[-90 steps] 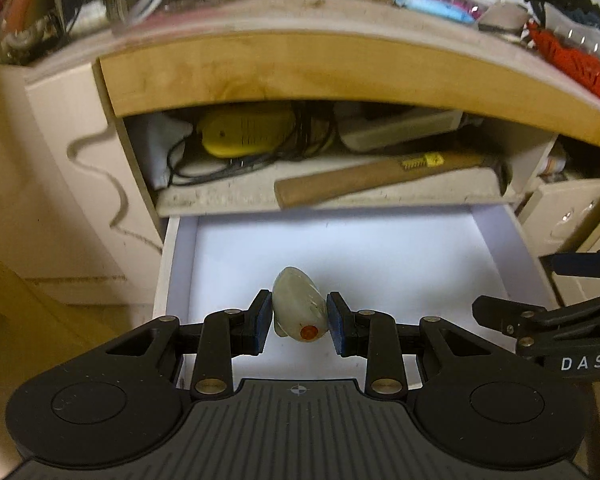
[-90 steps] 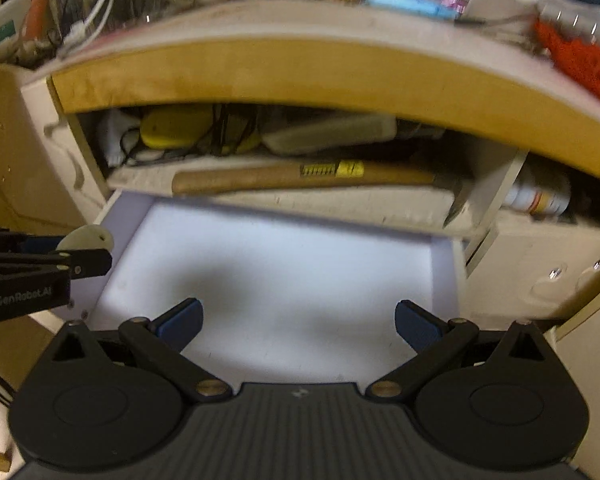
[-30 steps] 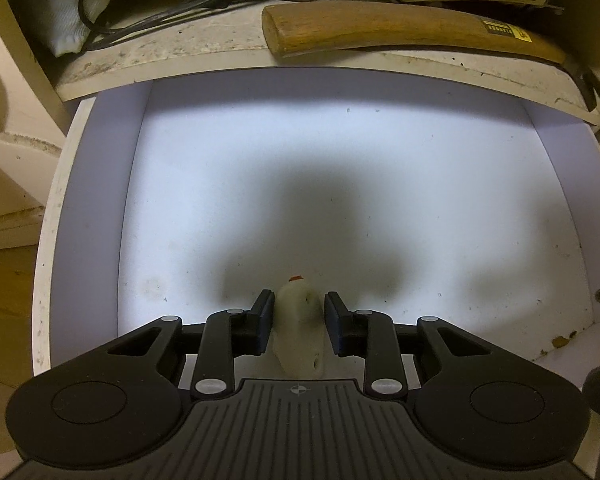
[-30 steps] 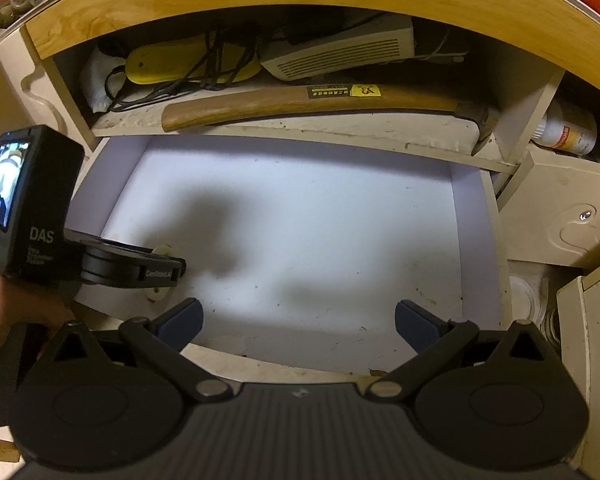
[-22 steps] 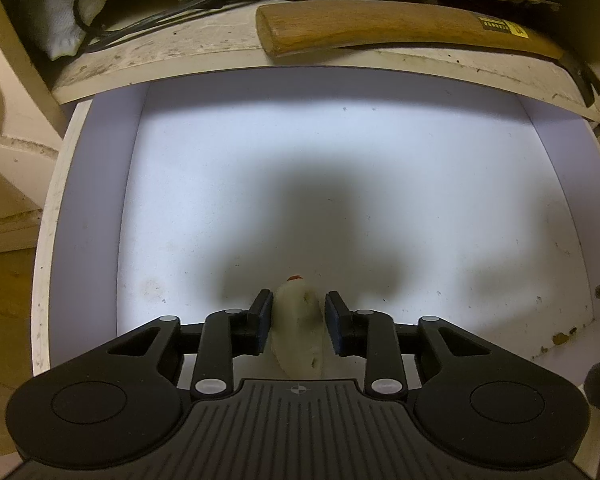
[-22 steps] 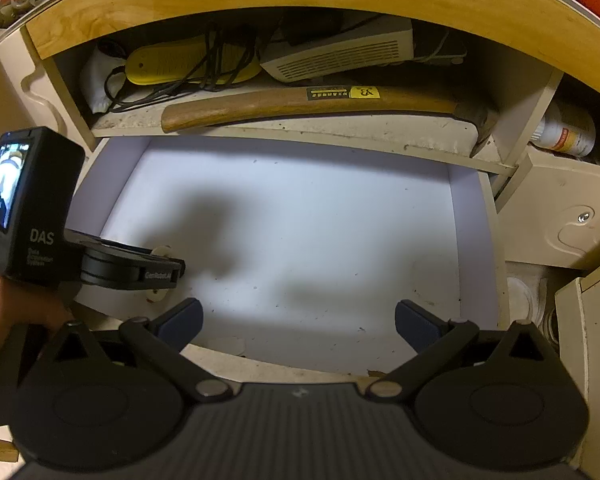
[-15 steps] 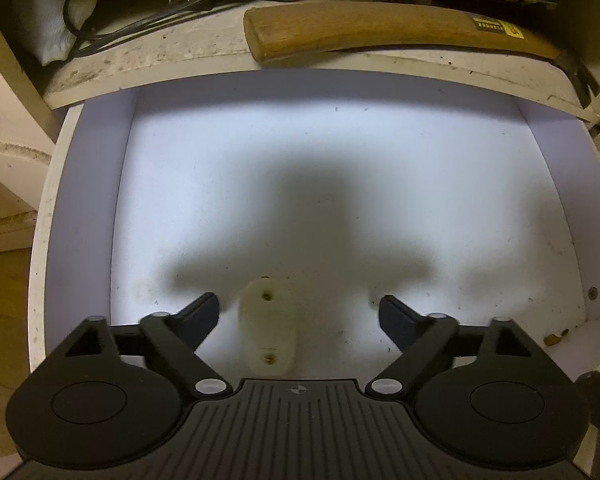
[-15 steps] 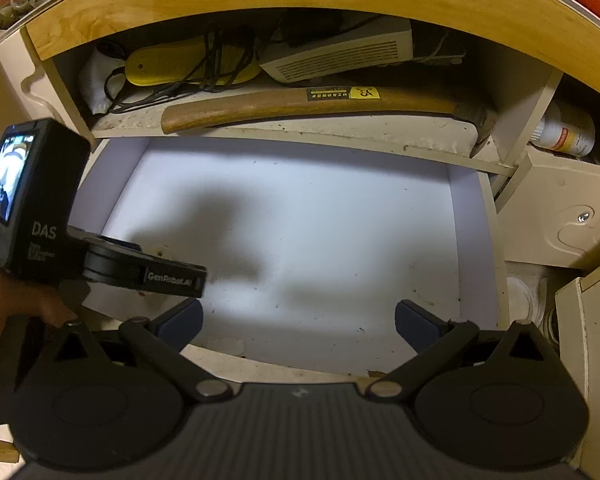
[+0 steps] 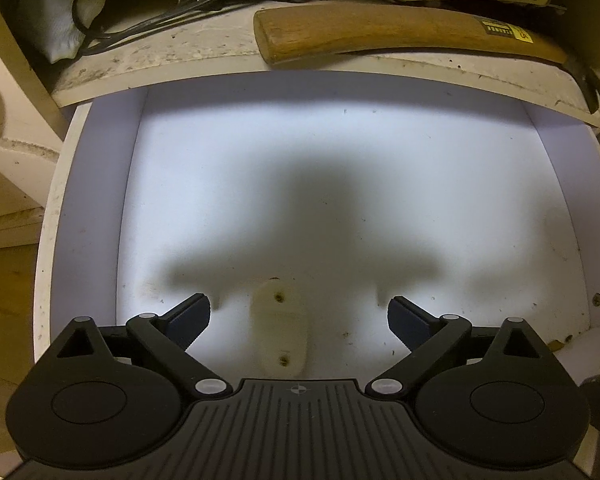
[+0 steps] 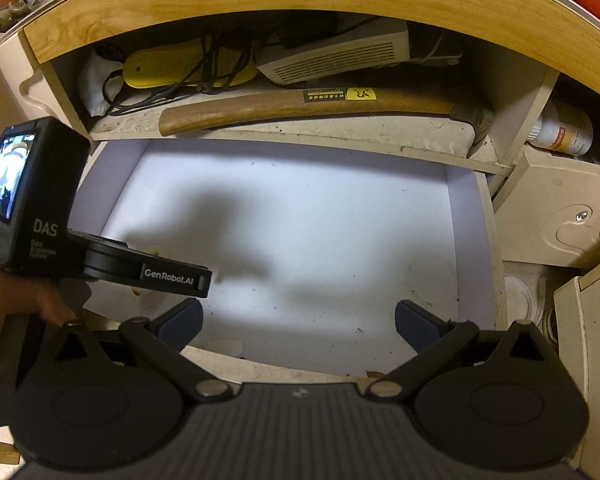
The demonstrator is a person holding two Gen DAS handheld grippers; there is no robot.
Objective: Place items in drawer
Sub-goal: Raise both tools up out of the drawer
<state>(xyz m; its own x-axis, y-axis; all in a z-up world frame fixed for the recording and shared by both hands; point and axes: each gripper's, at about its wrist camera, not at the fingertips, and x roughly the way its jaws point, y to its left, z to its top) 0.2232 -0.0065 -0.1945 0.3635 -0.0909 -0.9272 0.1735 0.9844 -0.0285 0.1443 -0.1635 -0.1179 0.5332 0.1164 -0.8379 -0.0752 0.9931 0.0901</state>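
Observation:
A small cream plastic piece (image 9: 280, 326) with two small holes lies on the white floor of the open drawer (image 9: 88, 216), near its front left. My left gripper (image 9: 299, 318) is open just above it, its blue pads on either side and apart from it. In the right wrist view the drawer (image 10: 466, 216) is open, the left gripper's body (image 10: 100, 260) hangs over its front left, and only a sliver of the cream piece (image 10: 154, 249) shows behind it. My right gripper (image 10: 298, 320) is open and empty above the drawer's front edge.
The shelf above the drawer holds a wooden-handled hammer (image 10: 300, 110), a yellow device with black cables (image 10: 180, 68), a white box (image 10: 332, 56) and a white bundle (image 9: 48, 20). A bottle (image 10: 560, 134) lies in the right cubby. Cream cabinet fronts (image 10: 560, 216) flank the drawer.
My left gripper lowered the cream piece into the drawer and opened; the piece now lies flat on the drawer floor. My right gripper has stayed open and nearly still.

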